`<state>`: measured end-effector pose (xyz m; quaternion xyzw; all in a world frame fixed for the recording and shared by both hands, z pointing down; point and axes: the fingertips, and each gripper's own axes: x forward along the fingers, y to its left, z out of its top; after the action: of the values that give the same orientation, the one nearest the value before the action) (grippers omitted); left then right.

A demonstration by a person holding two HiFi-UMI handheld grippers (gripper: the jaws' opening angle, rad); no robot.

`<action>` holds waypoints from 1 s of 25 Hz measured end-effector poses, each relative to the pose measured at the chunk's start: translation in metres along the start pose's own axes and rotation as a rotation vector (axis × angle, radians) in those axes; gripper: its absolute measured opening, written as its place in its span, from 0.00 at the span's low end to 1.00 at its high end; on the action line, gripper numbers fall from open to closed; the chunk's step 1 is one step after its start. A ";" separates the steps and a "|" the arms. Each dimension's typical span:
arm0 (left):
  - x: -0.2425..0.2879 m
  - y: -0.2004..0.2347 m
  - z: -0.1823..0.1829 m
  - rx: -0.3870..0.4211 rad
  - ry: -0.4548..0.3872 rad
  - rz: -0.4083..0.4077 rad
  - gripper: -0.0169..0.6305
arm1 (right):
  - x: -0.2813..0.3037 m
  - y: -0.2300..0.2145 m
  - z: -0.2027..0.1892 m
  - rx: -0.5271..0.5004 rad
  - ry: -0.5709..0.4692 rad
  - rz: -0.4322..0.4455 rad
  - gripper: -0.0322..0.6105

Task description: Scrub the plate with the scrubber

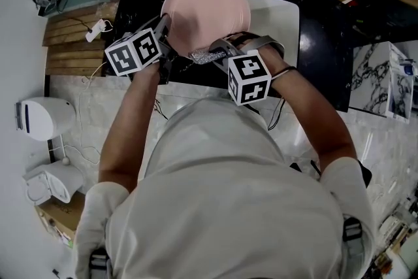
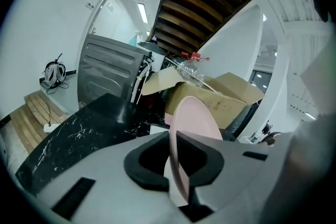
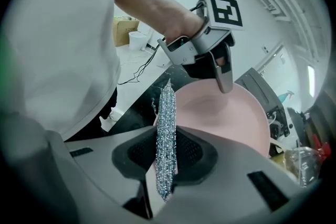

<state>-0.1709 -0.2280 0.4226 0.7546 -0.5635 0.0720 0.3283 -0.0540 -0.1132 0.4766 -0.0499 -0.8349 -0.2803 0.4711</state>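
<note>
While clamping plate [image 1: 206, 10] rim at 9 o'clock with left gripper [image 2: 176, 165], hold steady. Drag scrubber [image 3: 166, 128], pinched in right gripper [image 3: 167, 157], 6 to 12.

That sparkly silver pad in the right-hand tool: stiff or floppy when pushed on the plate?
Probably floppy: the scrubber looks like loose metallic mesh, squashed into a thin strip between the jaws of the right gripper. Likely light, since that narrow pinch holds it upright. Stray threads at its edge suggest it may snag.
</note>
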 end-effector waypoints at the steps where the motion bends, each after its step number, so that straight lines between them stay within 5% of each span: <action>1: 0.000 0.000 -0.001 0.003 0.003 0.002 0.06 | -0.004 -0.003 -0.001 0.002 -0.006 -0.011 0.17; 6: 0.003 -0.005 -0.006 0.015 0.019 -0.013 0.05 | -0.031 -0.055 -0.001 0.022 -0.032 -0.190 0.17; 13: 0.004 -0.021 -0.018 0.057 0.048 -0.029 0.05 | -0.049 -0.124 -0.022 -0.010 0.074 -0.397 0.17; 25: 0.001 -0.017 -0.020 0.059 0.046 -0.030 0.06 | -0.026 -0.097 -0.064 0.135 0.134 -0.308 0.17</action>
<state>-0.1498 -0.2151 0.4314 0.7705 -0.5420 0.1011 0.3198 -0.0247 -0.2221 0.4399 0.1288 -0.8163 -0.2952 0.4795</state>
